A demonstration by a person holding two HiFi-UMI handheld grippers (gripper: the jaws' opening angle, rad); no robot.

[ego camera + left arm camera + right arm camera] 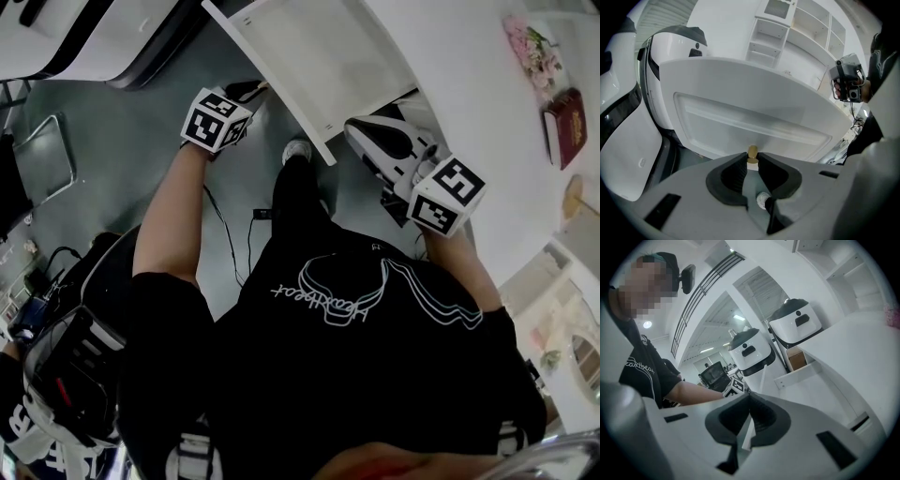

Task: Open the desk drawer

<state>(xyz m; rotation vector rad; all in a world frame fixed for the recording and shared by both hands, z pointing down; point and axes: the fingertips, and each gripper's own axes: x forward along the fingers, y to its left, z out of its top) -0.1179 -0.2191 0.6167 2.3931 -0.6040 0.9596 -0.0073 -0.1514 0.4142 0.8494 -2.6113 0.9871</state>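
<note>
The white desk (pixel 469 75) has its drawer (pixel 309 56) pulled out toward me, its shallow tray showing. In the left gripper view the drawer's white front panel (pixel 754 117) fills the middle, with a small brass knob (pixel 752 152) on it. My left gripper (pixel 752 158) is shut on that knob, which sits pinched between the dark pads (pixel 736 173). From the head view, the left gripper (pixel 246 94) sits at the drawer's front edge and hides the knob. My right gripper (pixel 354 129) hovers beside the drawer's near corner, its jaws (pixel 749 394) shut on nothing.
A dark red book (pixel 565 127) and pink flowers (pixel 534 47) lie on the desk top. My shoe (pixel 296 150) and cables (pixel 234 234) are on the grey floor below the drawer. White rounded machines (pixel 670 47) and wall shelves (pixel 797 28) stand behind.
</note>
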